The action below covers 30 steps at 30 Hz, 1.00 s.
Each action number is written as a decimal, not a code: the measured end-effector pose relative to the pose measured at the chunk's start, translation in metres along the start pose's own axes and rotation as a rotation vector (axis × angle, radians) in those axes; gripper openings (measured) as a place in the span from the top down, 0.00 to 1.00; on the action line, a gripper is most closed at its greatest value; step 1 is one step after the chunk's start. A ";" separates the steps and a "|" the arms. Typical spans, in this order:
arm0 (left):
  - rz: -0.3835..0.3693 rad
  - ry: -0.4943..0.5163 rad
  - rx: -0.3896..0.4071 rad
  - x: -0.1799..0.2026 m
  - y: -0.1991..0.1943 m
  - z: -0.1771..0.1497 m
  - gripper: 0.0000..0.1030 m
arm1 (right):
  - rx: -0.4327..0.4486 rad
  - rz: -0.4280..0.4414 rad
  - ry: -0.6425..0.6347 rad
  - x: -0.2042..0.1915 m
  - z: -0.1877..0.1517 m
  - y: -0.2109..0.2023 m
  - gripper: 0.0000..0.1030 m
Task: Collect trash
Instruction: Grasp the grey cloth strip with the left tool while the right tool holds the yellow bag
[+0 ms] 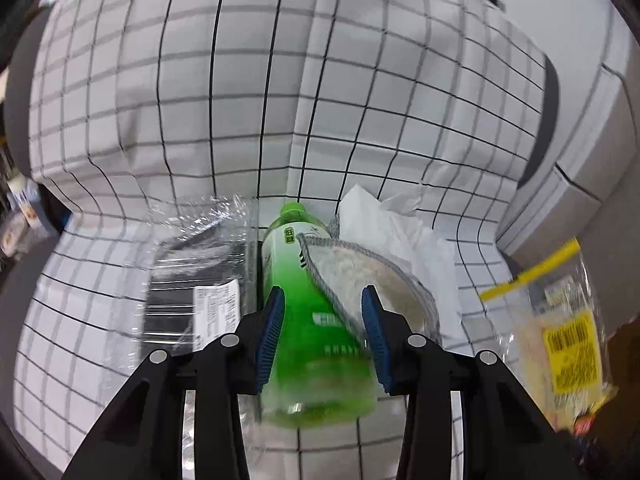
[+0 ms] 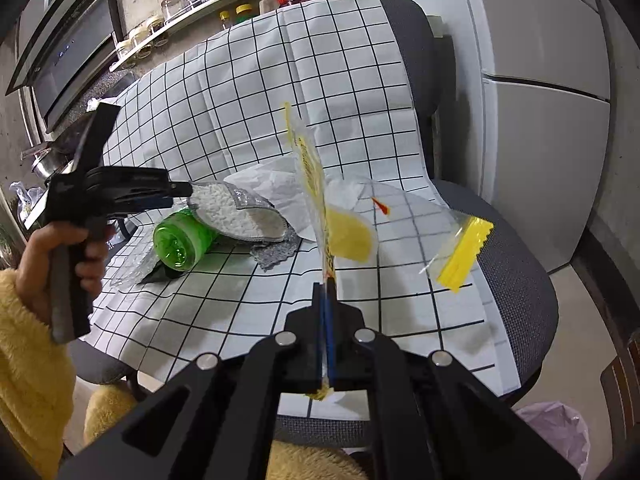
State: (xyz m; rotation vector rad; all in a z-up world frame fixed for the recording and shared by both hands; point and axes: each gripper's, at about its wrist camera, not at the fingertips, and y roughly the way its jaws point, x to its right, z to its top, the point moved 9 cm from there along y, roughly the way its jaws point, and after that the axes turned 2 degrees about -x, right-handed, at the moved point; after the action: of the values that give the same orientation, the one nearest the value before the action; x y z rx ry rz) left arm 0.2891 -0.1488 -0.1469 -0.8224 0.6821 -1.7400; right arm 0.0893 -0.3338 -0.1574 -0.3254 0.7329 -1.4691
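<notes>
Trash lies gathered on a grid-checked cloth [image 2: 248, 92] draped over a grey office chair [image 2: 516, 280]. Green plastic bottle [image 1: 308, 320] on its side near the middle of the seat, cap end toward the backrest, base toward the seat's front edge. A grey-edged white cleaning pad [image 1: 360, 276] rests partly over the bottle's upper side; beneath and behind the pad, crumpled white paper [image 1: 396, 224]. Just left of the bottle in the left wrist view, a clear plastic food tray [image 1: 200, 280] with a dark base and a white printed label. Left gripper [image 1: 324, 320] straddles the bottle, blue pads either side of the body, jaws partly apart; whether the pads actually press on the bottle I cannot tell, the picture being blurred there. In the right wrist view that gripper is held by a hand [image 2: 60, 256] in a fuzzy yellow sleeve [image 2: 28, 360], its tip over the pad and bottle. Right gripper [image 2: 326, 304] is clamped tight on a clear wrapper with yellow print [image 2: 316, 184], which stands up edge-on from the jaws; yellow contents show low in the wrapper. A small clear bag with a yellow strip [image 2: 460, 256] sits apart toward the seat's right edge. Behind the chair, a shelf of jars [image 2: 192, 12] and a pale cabinet [image 2: 540, 80]; low right, a bin liner [image 2: 556, 432].
</notes>
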 end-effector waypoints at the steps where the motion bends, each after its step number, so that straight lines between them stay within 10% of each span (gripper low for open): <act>1: -0.009 -0.015 -0.008 -0.001 0.005 0.003 0.60 | -0.005 -0.001 0.002 0.001 0.000 0.002 0.98; 8: -0.063 -0.029 0.001 -0.001 0.019 0.012 0.95 | -0.024 0.006 0.006 0.001 -0.004 0.006 0.98; 20: -0.158 0.173 0.281 0.058 -0.122 -0.050 0.97 | 0.040 0.012 0.047 -0.002 0.006 -0.033 0.98; 30: -0.338 0.270 0.300 0.116 -0.157 -0.160 0.97 | 0.022 -0.136 0.039 0.019 -0.020 -0.072 0.98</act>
State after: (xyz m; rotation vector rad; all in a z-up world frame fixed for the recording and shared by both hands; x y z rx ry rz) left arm 0.0474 -0.2045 -0.0984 -0.5185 0.4550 -2.2222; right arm 0.0194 -0.3556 -0.1328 -0.3359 0.7366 -1.6146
